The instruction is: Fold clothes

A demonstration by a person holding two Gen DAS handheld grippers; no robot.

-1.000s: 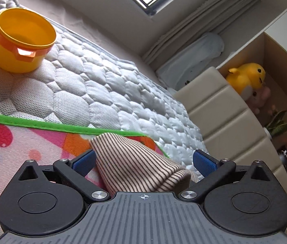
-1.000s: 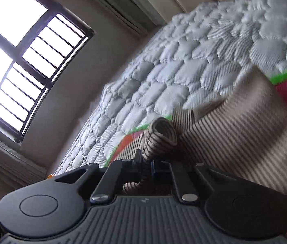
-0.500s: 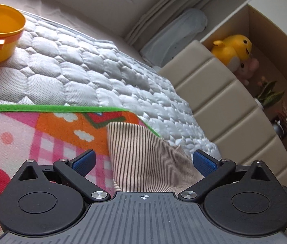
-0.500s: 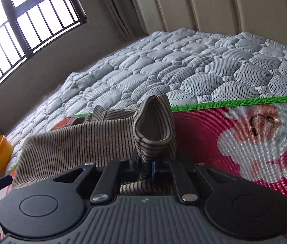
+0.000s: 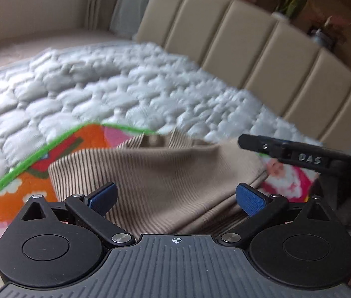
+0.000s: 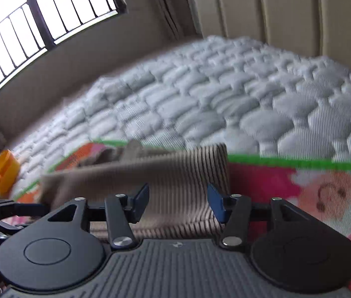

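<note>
A beige garment with thin dark stripes lies folded on a colourful cartoon play mat on the bed. My left gripper is open just above the garment's near edge, holding nothing. The garment also shows in the right wrist view, lying flat. My right gripper is open over its near edge, empty. The right gripper's finger shows at the right of the left wrist view. Both views are blurred by motion.
A quilted grey-white mattress spreads beyond the mat. A beige padded headboard stands behind it. An orange plastic cup sits on the mattress at the left. A barred window is at the far wall.
My right gripper has opened and let go of the garment fold, which now lies flat. Both grippers have swung round towards the headboard. My left gripper stays open.
</note>
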